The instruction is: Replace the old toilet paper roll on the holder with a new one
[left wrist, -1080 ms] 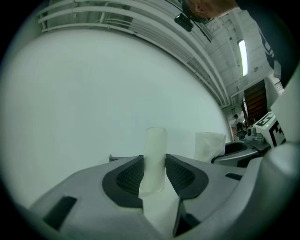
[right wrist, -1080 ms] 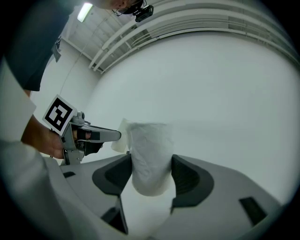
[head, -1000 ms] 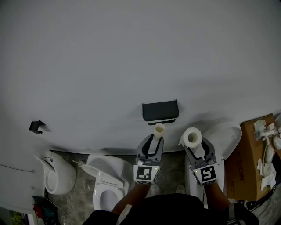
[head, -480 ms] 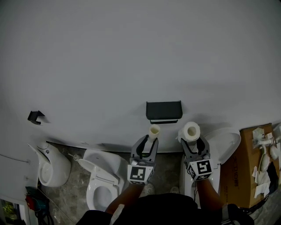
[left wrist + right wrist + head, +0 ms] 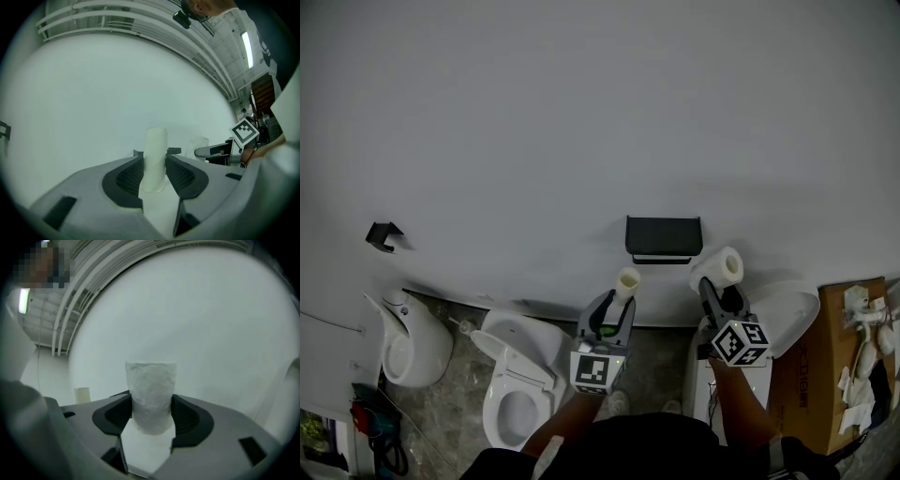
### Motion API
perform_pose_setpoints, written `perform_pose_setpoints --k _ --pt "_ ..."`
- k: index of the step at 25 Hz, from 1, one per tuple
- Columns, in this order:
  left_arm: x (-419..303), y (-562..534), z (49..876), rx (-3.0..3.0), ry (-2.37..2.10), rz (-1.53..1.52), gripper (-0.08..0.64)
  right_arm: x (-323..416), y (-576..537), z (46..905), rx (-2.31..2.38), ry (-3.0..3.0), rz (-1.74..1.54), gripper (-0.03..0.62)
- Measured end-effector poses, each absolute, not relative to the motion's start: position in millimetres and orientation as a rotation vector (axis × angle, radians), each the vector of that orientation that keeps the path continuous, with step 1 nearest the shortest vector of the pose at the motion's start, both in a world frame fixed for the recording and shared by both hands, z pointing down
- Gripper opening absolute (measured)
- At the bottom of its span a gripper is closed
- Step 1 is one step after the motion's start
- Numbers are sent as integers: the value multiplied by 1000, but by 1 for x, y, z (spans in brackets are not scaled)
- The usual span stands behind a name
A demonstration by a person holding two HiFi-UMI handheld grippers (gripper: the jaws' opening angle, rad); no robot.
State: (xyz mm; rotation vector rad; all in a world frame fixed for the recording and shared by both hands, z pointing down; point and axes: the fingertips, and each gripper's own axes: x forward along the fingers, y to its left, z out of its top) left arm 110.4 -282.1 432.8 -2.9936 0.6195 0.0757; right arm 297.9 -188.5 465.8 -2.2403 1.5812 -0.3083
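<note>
- head view: white wall fills most of the frame; black holder is mounted on it, low and right of centre.
- head view: left gripper, marker cube facing the camera, is clamped on an empty cardboard tube; the tube stands upright beyond the jaw tips, below and left of the holder, apart from it.
- head view: right gripper is rolled to one side and grips a new toilet paper roll; the roll is tilted, just beside the holder's lower right corner.
- head view: floor level holds a white toilet at lower left, a urinal further left, another white fixture at right and a cardboard box at the far right.
- head view: small black bracket is on the wall at left.
- left gripper view: the two jaws are set narrow, pads pressing both sides of the tube, which rises upright between them against the plain wall.
- left gripper view: the right gripper's marker cube shows at right, the new roll faint beside it.
- right gripper view: the jaws stand fairly wide, closed against both sides of the new roll, whose textured white paper fills the gap.
- right gripper view: the tube shows small at left, well apart from the roll.
</note>
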Motion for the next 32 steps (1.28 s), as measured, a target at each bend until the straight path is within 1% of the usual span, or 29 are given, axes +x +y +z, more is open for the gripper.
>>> perform_pose_setpoints --k 14,21,32 --pt "108 -290 433 -2974 629 61 147 336 -211 506 -1786 1155 -626 256" --pt "105 -298 435 -2958 639 38 147 343 -222 524 -1557 983 -704 256" --pt "111 -308 437 -2962 639 31 147 334 -240 528 -1431 948 -758 256"
